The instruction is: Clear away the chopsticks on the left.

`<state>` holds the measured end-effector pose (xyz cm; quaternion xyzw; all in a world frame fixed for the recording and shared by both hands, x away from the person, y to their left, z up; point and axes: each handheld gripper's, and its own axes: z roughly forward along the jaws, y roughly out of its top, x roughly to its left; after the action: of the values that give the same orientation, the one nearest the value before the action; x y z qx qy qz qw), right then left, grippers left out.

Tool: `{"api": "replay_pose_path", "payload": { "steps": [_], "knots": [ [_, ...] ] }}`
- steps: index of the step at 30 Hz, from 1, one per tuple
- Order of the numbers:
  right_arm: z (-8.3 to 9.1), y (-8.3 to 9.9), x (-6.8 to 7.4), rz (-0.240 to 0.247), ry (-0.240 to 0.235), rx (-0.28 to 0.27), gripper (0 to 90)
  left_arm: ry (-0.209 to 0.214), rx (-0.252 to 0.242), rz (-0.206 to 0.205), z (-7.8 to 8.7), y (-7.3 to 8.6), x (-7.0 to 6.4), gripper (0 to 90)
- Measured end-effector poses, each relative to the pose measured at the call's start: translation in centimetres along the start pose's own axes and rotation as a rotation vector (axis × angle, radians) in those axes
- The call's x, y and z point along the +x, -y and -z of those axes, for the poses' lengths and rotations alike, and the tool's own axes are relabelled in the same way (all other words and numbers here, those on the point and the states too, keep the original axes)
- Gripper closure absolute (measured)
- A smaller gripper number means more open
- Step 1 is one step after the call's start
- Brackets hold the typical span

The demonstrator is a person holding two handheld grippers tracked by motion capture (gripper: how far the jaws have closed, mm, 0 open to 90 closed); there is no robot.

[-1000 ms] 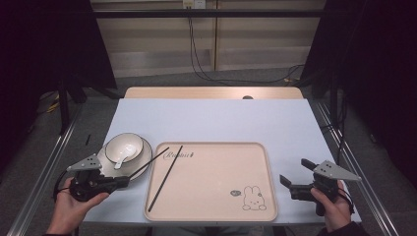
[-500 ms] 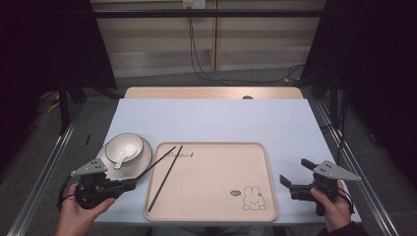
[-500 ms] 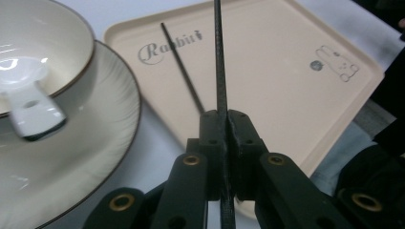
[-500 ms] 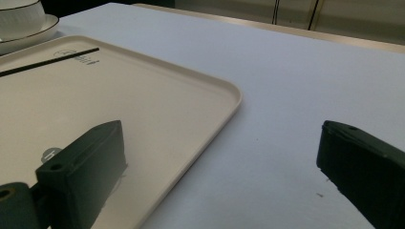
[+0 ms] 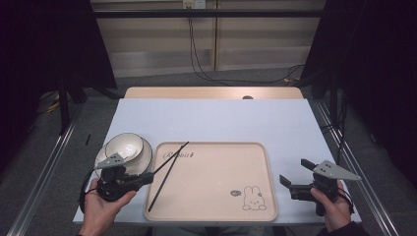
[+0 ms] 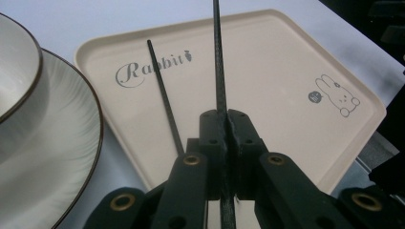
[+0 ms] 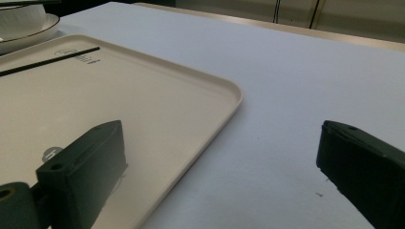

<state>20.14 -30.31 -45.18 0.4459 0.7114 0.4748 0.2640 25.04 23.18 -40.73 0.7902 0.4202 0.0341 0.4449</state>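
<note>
**Left tool has one chopstick, the other one's lying in the tray**

The left tool [image 5: 147,178] sits at the near left corner of the counter [image 5: 216,120], just in front of the plate [image 5: 143,156] with the bowl [image 5: 123,146] on it. Its jaws are pressed together on one chopstick [image 6: 219,71] — the left gripper view shows the black stick clamped right between them and running straight out over the tray [image 6: 267,62]. From the high view that held chopstick [image 5: 169,158] slants up and to the right, its far tip near the "Rabbit" lettering.

The second chopstick [image 5: 164,179] lies flat in the tray [image 5: 216,216], along the left part of it, just beside the held one. In the left gripper view it [image 6: 165,95] runs left of the held stick, the two not touching as far as I can see.

The right tool [image 5: 295,178] is at the near right of the counter, just past the tray's right edge, in the person's hand [image 5: 332,209]. Its jaws are spread wide with nothing between them — the right gripper view shows bare counter and the tray's corner [image 7: 229,95] in the gap. The bunny print [image 5: 253,198] is in the tray's near right corner.
</note>
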Motion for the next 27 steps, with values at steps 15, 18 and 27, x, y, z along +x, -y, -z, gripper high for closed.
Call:
{"api": "replay_pose_path", "payload": {
  "steps": [15, 18, 27],
  "knots": [
    [0.0, 0.0, 0.0, 0.001, -0.002, 0.001, 2.6, -0.085, 0.005, 0.078, -3.5, -0.8, -1.2, 85.7],
    [0.0, 0.0, 0.0, 0.0, -0.002, 0.001, 2.6, -0.109, -0.008, 0.107, -4.3, -0.8, -1.5, 85.7],
    [0.0, 0.0, 0.0, 0.001, -0.004, 0.002, 2.6, -0.145, 0.022, 0.129, -5.9, -0.1, -2.3, 85.7]
  ]
}}
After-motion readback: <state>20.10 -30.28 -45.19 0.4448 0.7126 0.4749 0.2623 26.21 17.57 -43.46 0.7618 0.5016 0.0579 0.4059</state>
